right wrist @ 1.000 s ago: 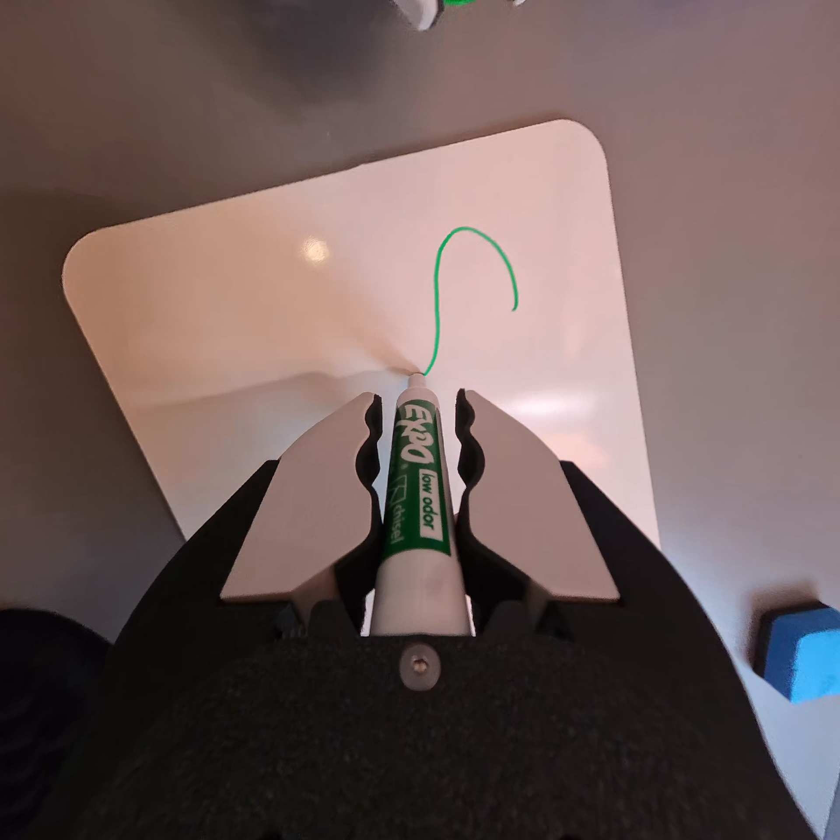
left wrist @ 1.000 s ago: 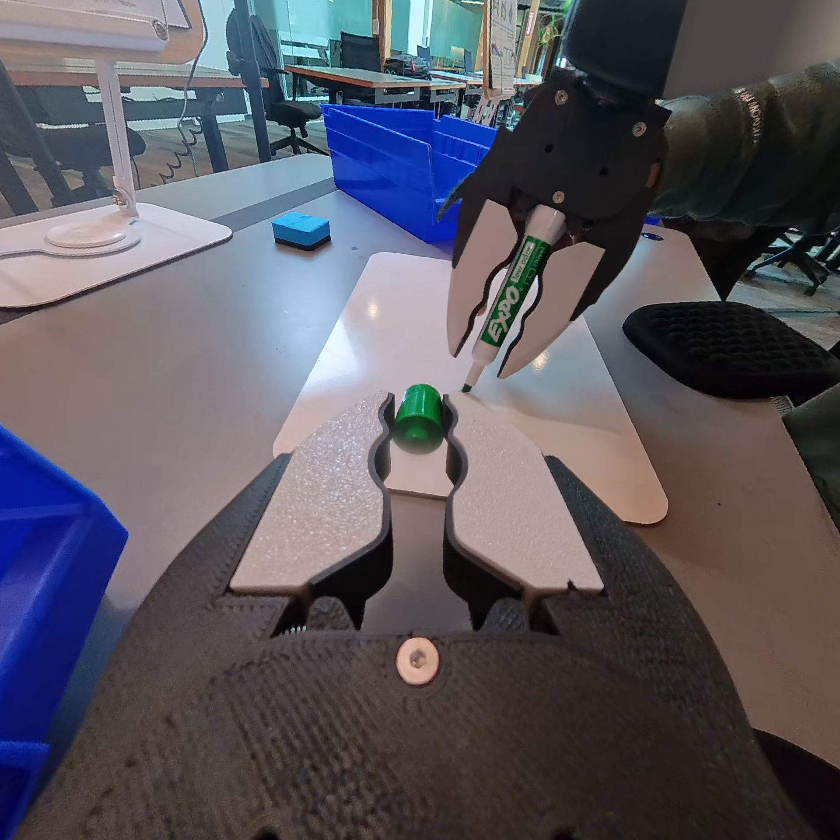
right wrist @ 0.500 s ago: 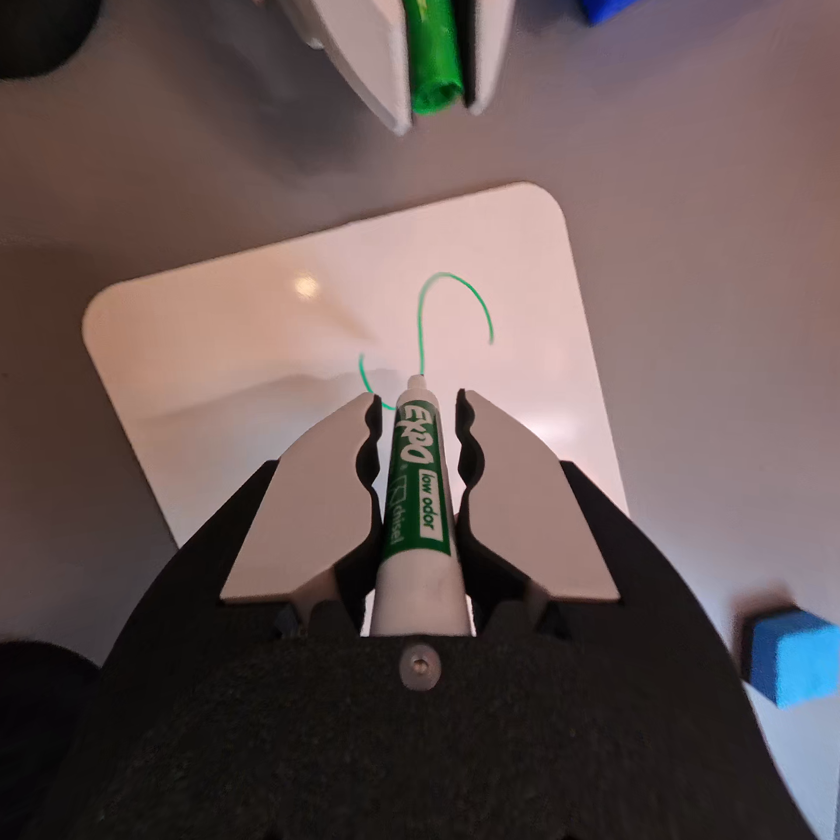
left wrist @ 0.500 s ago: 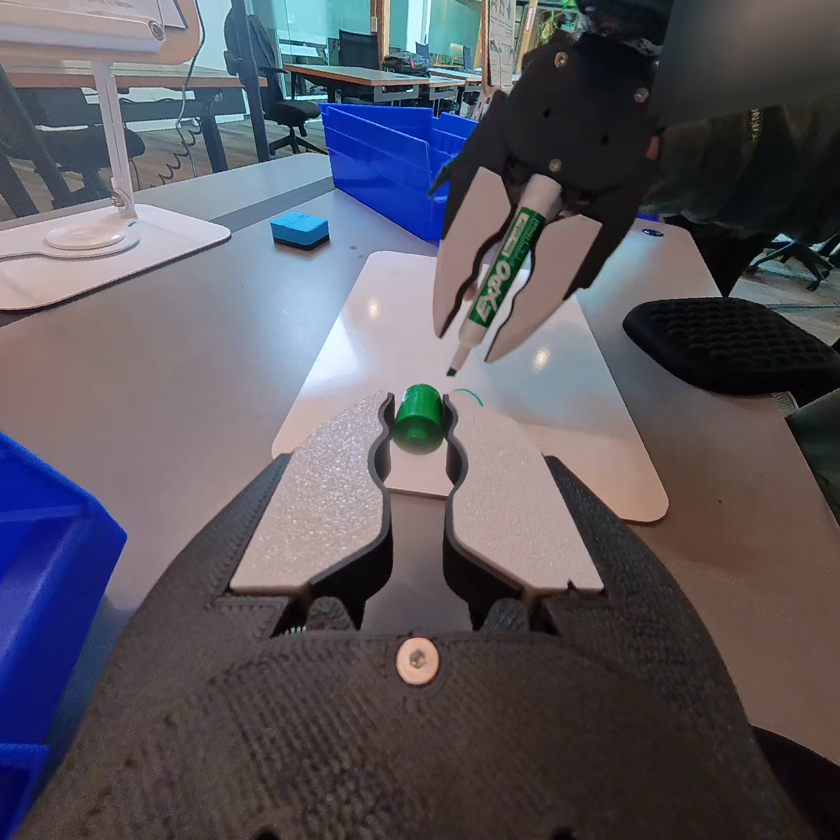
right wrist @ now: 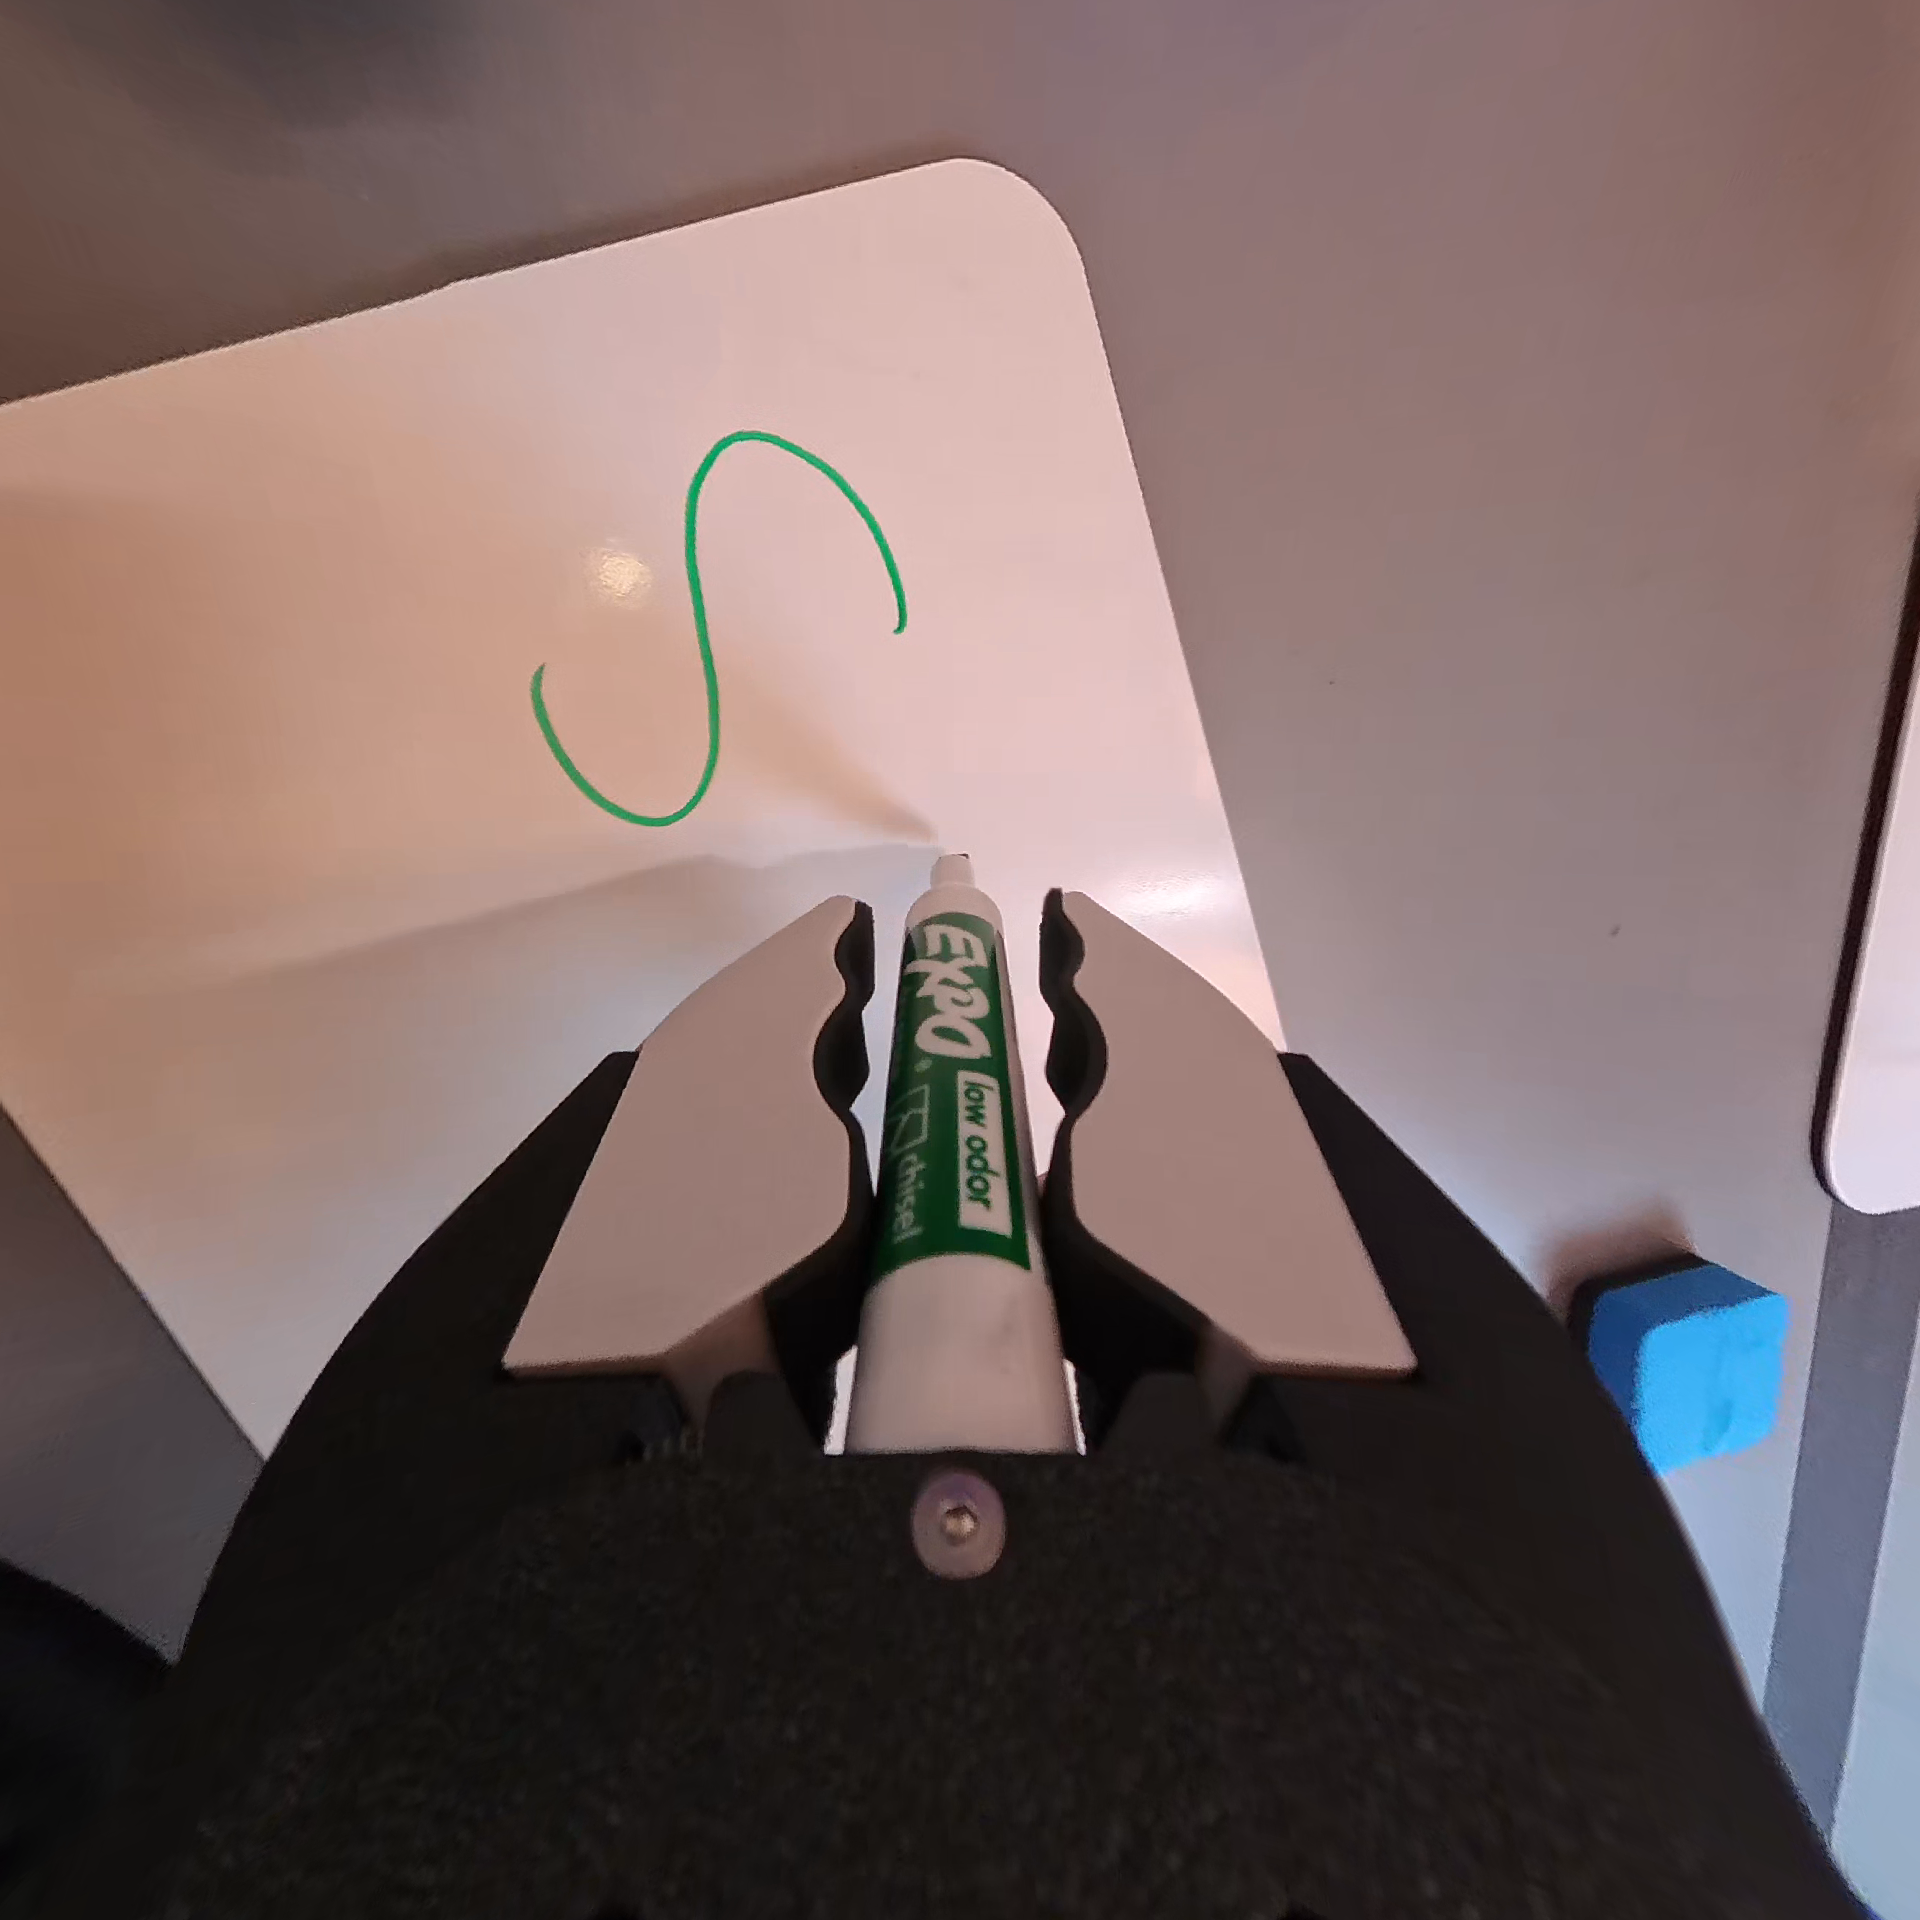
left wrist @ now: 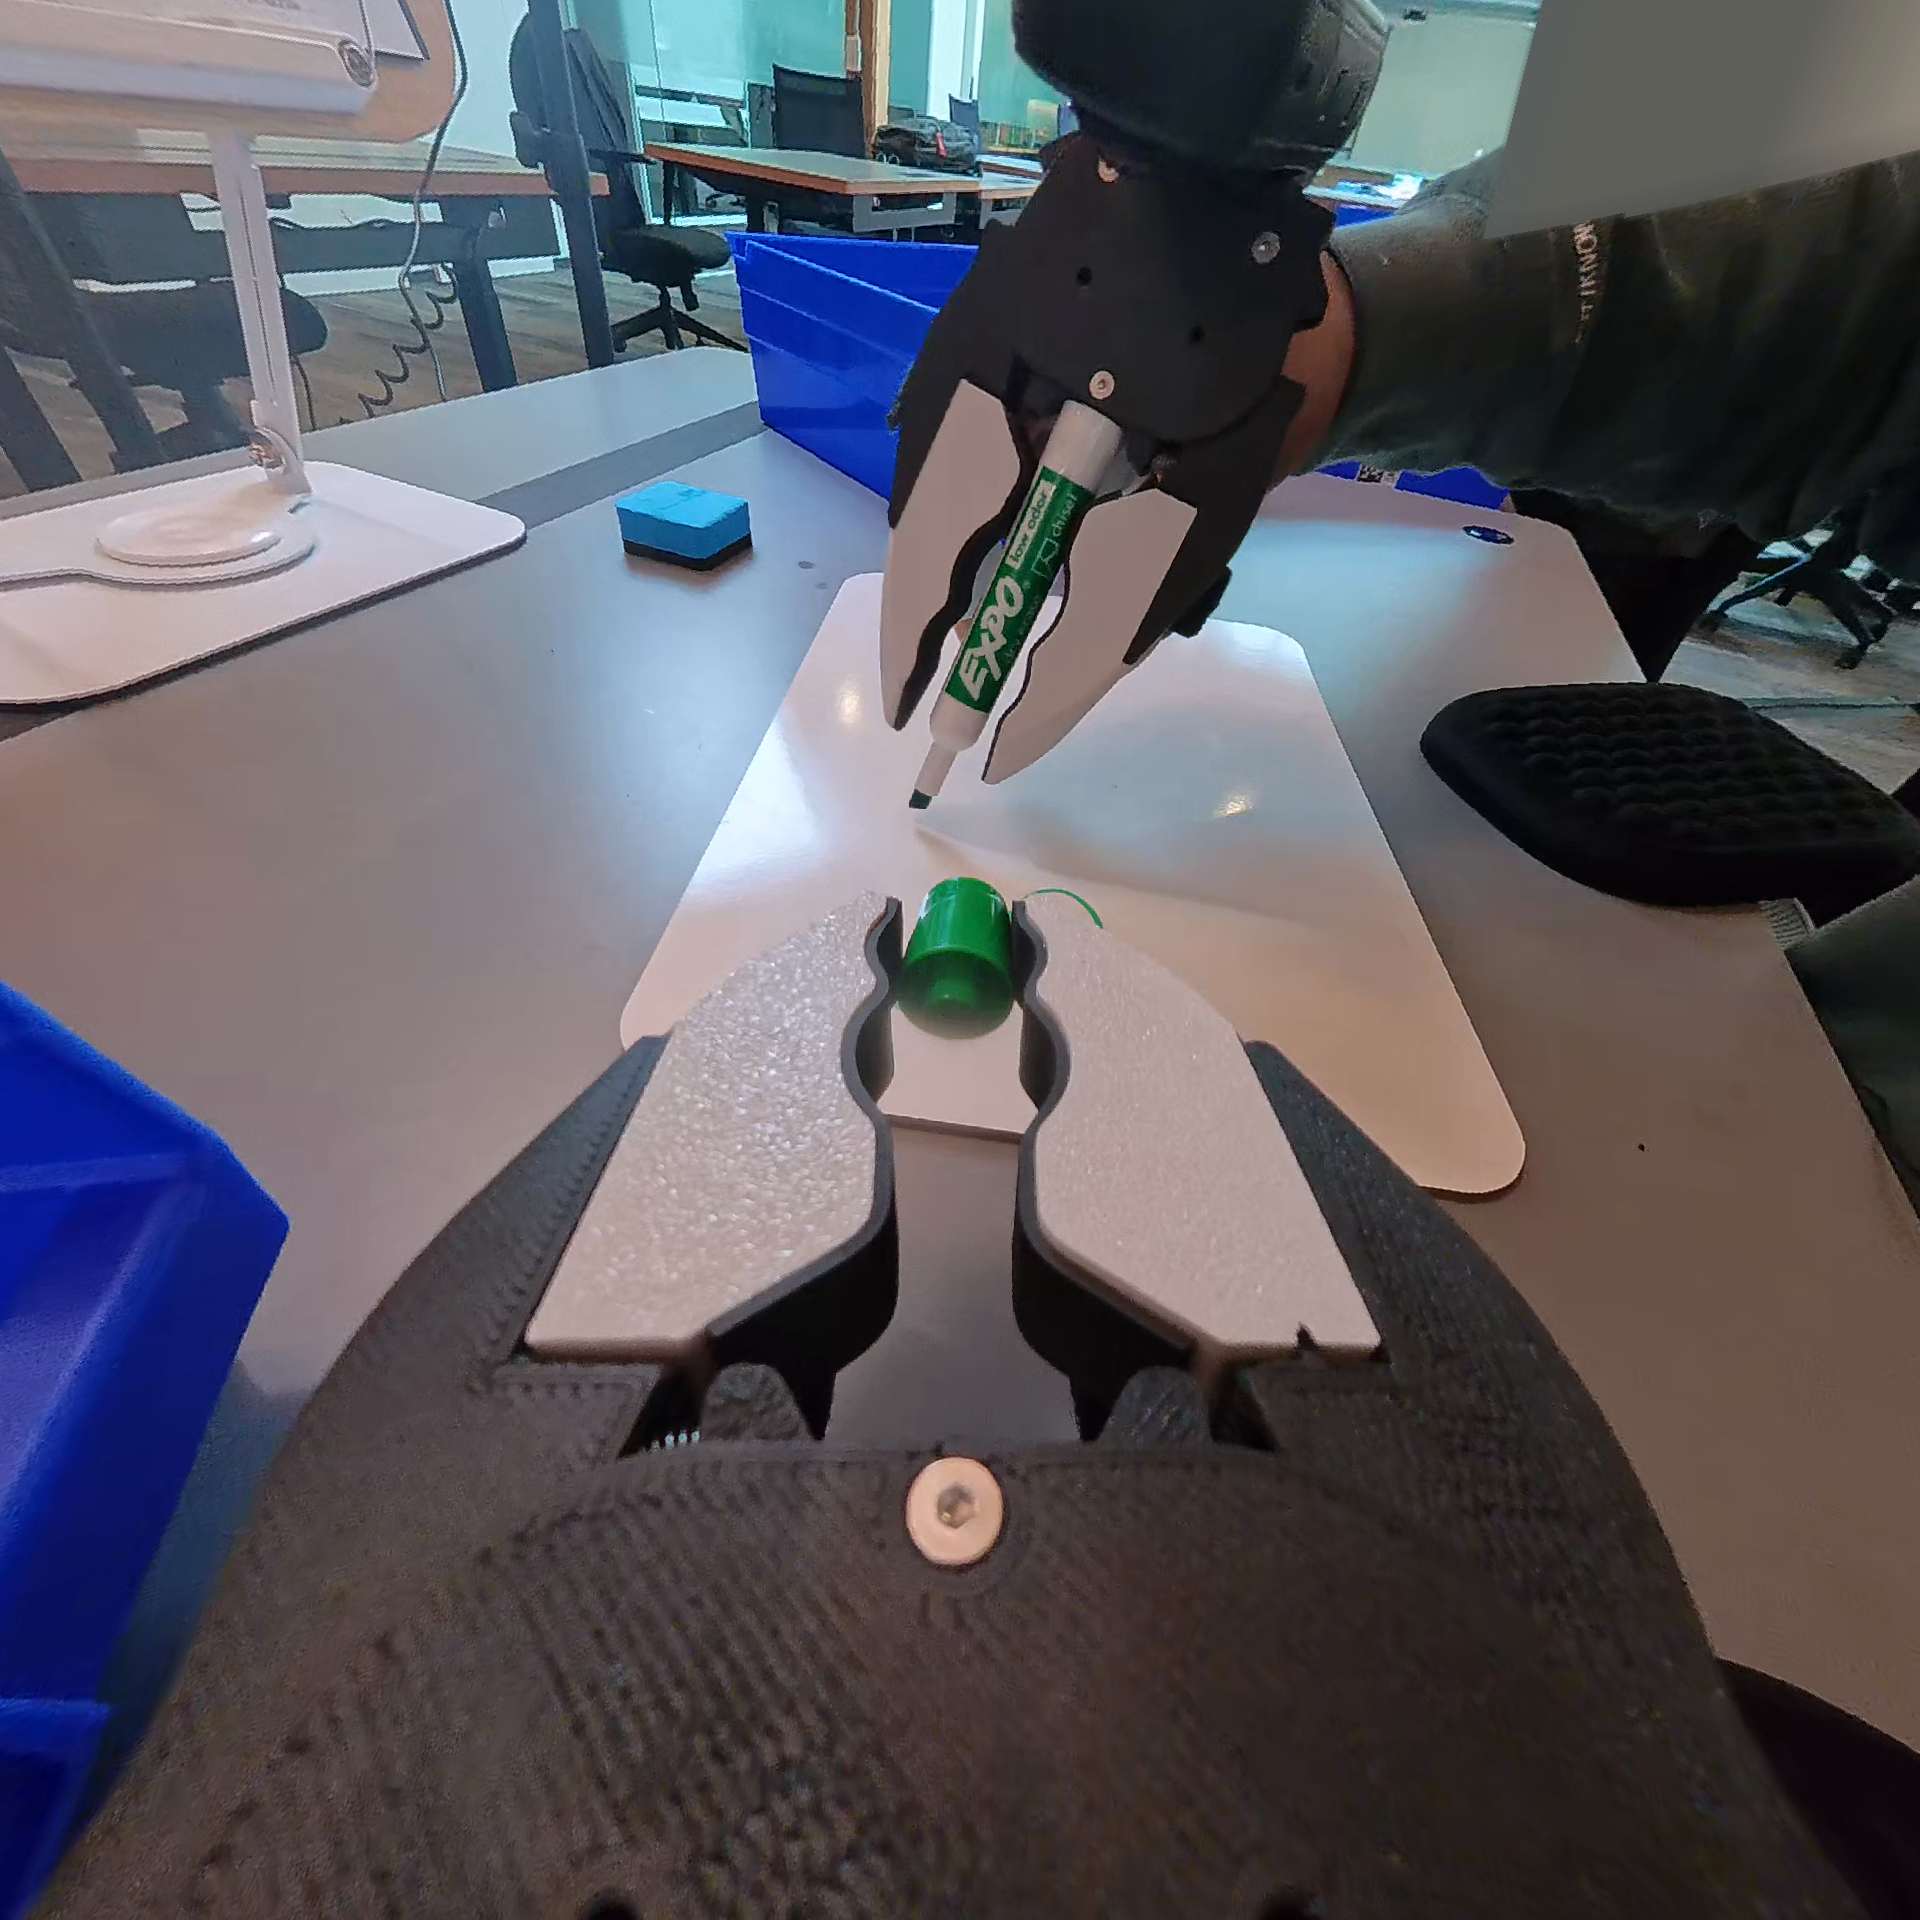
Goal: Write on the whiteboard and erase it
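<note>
A small white whiteboard lies flat on the grey table; it also shows in the right wrist view. A curved green line is drawn on it. My right gripper is shut on a green-and-white marker, tip at or just above the board; from the left wrist view it hangs over the board with the marker. My left gripper is shut on the green marker cap above the board's near edge. A blue eraser lies beside the board.
Blue bins stand at the back and near left. A white stand base sits at the far left. A black padded rest lies right of the board. A person's sleeve reaches in from the right. My hands' fingertips stand some 12 cm from each other. Measured from the fingertips, the blue eraser is 20 cm or so from the right gripper and 35 cm from the left. The right camera catches it too, in the right wrist view.
The right gripper finished the curved green line, lifted the marker, and has moved it farther along the board, away from the left gripper. The left gripper with the cap has stayed still.
</note>
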{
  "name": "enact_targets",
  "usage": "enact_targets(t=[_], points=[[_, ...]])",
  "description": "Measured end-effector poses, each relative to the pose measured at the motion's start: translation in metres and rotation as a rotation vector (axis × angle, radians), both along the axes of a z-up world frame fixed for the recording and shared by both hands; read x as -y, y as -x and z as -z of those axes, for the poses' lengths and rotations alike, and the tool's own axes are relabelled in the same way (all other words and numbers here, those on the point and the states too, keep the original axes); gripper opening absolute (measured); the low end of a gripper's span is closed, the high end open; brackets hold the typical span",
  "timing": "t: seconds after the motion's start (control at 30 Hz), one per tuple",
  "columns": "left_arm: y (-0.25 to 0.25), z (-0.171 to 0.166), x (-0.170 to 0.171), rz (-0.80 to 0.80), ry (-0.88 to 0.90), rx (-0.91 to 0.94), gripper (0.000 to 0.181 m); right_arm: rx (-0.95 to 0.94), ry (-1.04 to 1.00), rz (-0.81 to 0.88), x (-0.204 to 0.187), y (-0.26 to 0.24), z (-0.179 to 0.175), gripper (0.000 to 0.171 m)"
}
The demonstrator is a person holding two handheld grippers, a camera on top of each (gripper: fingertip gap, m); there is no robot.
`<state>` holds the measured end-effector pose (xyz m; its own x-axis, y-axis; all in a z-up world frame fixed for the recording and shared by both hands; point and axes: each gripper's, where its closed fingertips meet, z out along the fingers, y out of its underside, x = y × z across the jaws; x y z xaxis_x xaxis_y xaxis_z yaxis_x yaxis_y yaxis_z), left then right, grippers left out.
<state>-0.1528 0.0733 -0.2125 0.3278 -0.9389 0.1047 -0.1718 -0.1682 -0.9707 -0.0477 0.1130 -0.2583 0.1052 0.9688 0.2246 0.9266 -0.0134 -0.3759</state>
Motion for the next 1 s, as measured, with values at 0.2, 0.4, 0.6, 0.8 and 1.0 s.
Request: enact_targets(t=[0.2,0.4,0.6,0.8,1.0], points=[[0.0,0.0,0.0,0.002,0.002,-0.001,0.02,0.024,0.005,-0.006,-0.005,-0.001,0.004,0.032],[0.0,0.0,0.0,0.002,0.003,-0.002,0.02,0.03,0.015,-0.012,-0.001,-0.001,0.004,0.032],[0.0,0.0,0.0,0.003,0.003,-0.004,0.02,0.035,0.05,-0.032,0.027,-0.005,0.004,0.032],[-0.001,0.001,0.0,0.005,-0.002,-0.01,0.02,0.046,0.072,-0.039,0.051,-0.012,0.004,0.032],[-0.001,0.001,0.0,0.005,-0.004,-0.011,0.02,-0.007,0.048,-0.001,0.03,-0.009,-0.006,0.033]])
